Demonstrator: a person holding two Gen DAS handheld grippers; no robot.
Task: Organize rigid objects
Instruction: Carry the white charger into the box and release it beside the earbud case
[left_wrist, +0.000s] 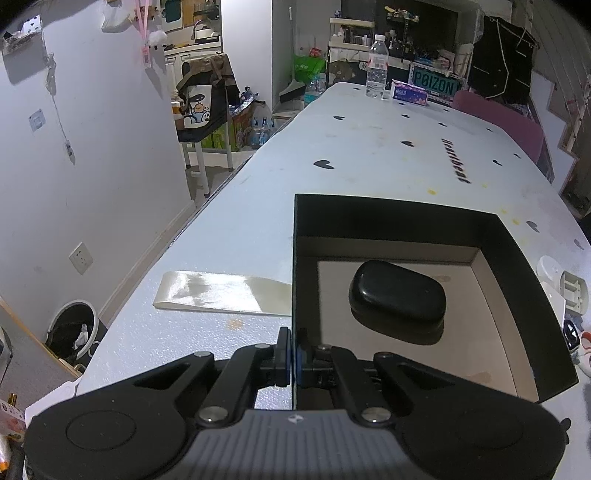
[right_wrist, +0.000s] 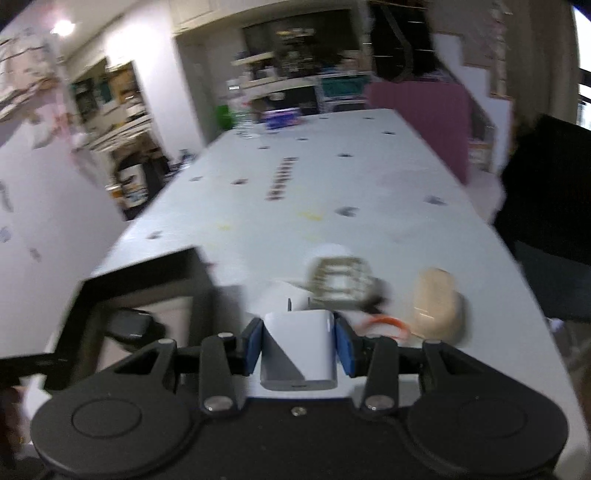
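A black open box (left_wrist: 509, 251) sits on the white table (left_wrist: 369, 147). A black rounded case (left_wrist: 397, 293) lies inside it. My left gripper (left_wrist: 294, 354) is shut on the box's left wall, pinching it between the blue pads. In the blurred right wrist view, my right gripper (right_wrist: 298, 345) is shut on a white charger block (right_wrist: 299, 350) and holds it above the table, right of the box (right_wrist: 147, 273). The black case (right_wrist: 133, 325) shows inside the box there.
A white strip (left_wrist: 221, 293) lies left of the box. A white plug adapter (right_wrist: 340, 280), a tan oval object (right_wrist: 437, 302) and an orange ring (right_wrist: 388, 325) lie ahead of my right gripper. A water bottle (left_wrist: 377, 66) and a tissue pack (left_wrist: 409, 93) stand at the far end.
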